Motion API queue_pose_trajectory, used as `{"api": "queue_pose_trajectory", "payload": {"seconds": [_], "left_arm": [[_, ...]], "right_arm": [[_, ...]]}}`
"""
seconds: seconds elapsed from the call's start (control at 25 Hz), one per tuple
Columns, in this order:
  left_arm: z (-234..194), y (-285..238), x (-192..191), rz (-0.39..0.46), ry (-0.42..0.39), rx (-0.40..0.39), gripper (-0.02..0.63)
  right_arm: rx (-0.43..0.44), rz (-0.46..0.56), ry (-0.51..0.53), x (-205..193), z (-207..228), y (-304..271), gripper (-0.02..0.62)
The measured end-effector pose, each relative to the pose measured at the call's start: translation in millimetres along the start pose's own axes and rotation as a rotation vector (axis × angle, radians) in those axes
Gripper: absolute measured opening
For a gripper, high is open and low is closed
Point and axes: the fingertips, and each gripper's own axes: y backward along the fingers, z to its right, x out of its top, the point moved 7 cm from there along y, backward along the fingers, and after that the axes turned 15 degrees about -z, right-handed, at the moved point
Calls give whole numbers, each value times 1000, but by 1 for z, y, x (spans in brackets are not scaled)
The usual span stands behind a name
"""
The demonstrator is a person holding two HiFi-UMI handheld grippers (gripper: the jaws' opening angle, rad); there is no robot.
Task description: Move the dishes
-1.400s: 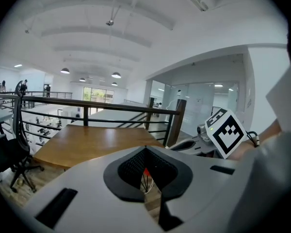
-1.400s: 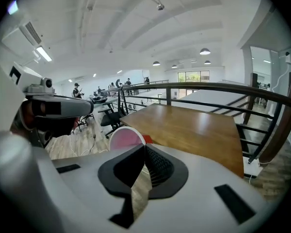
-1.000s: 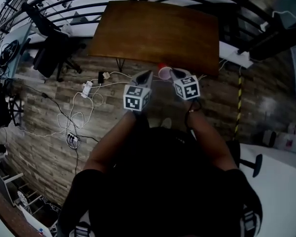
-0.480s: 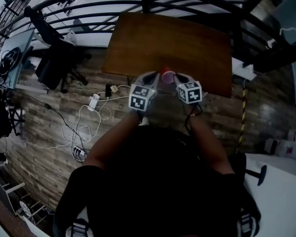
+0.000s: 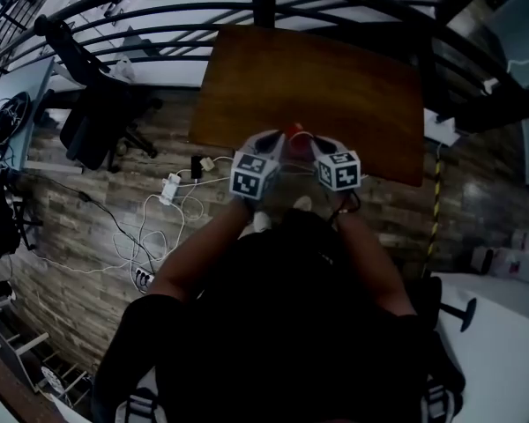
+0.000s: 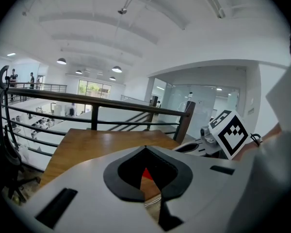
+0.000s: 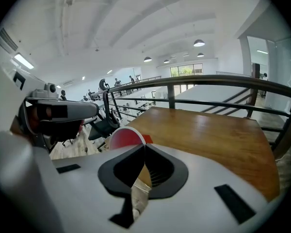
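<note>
A small red dish [image 5: 293, 130] with a white rim stands at the near edge of a brown wooden table [image 5: 335, 77]. My left gripper [image 5: 271, 139] is just left of the dish and my right gripper [image 5: 316, 141] just right of it, both held close together. In the left gripper view the jaws of the left gripper [image 6: 145, 149] meet at the tip, and a sliver of the red dish [image 6: 145, 174] shows through them. In the right gripper view the right gripper [image 7: 144, 147] is shut and empty, with the red dish [image 7: 126, 137] just beyond it to the left.
A dark metal railing [image 5: 159, 7] runs behind the table. A black office chair [image 5: 97, 117] stands to the left. Cables and a power strip [image 5: 169, 188] lie on the plank floor. A yellow-black striped post [image 5: 436, 201] is at the right, and a white desk [image 5: 502, 342] at the lower right.
The person has stepped closer to the table. Both grippers have come up to its near edge on either side of the red dish. The jaws look unchanged.
</note>
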Motion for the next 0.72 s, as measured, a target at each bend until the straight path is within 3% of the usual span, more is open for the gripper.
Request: {"api": "queue_pose_trajectory", "payload": {"seconds": [0.28,0.6,0.72], "left_arm": [[-39,-38,30,-17,9,23,-5],[-55,-78,74,-33,15,59,-5],[-70,-91,87,-42,39,75,-5]], "right_arm": [[31,-20,3,39,30,-42,18],[68,-51,115,79,63,-62,18],[89,-56,110,91,76,-77,18]]}}
